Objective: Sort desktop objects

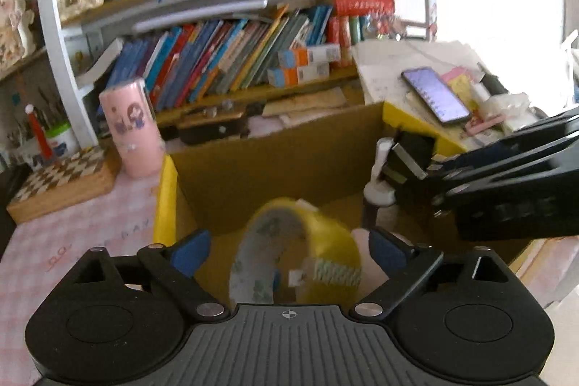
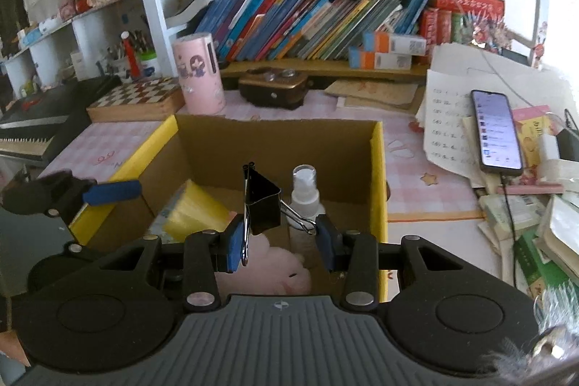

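Above the cardboard box [image 2: 275, 136], the binder clip [image 2: 262, 205] was pinched between the right gripper [image 2: 280, 241] fingers. Inside lay a tape roll [image 1: 300, 259], beneath the spread fingers of the left gripper [image 1: 289, 250], near a spray bottle [image 2: 304, 192].

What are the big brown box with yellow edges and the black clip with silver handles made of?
The brown box with yellow edges looks like cardboard: dull matte brown inside walls, with yellow outer faces. The black clip with silver handles, pinched by the right gripper, seems to be painted metal, glossy and thin-walled, with shiny wire handles.
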A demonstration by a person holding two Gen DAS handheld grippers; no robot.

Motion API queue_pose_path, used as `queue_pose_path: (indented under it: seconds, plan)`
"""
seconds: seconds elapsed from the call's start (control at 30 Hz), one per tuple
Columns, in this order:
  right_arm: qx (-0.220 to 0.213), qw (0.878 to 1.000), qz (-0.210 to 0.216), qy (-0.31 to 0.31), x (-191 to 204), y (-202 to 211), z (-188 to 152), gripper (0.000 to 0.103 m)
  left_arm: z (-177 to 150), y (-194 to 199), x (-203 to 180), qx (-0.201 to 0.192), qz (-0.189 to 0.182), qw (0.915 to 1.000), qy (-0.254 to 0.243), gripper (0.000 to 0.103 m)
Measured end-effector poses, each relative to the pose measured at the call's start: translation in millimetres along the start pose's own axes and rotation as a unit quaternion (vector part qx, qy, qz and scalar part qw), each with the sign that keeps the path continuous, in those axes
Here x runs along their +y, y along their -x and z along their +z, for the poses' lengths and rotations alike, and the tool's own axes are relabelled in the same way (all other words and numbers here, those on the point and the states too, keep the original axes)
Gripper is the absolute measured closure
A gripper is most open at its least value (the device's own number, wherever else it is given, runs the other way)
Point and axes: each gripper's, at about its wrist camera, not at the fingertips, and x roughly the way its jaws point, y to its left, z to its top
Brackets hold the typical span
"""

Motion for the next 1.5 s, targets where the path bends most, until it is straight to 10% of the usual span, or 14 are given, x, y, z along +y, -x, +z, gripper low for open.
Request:
queue_pose_path:
  seconds: [0.8,1.5]
  plan:
    - [0.071,0.996,0.028,0.036,14.1,-53.2,2.1,0.063,-17.9,83.9,20.0,-0.056,0.116,0.9903,0.052,0.002]
    - [-0.024,0.998,-0.052,-0.012,53.0,39.6,-28.5,0.04,-61.5,156.2,67.9,-0.069,0.131,0.9779,0.148,0.0]
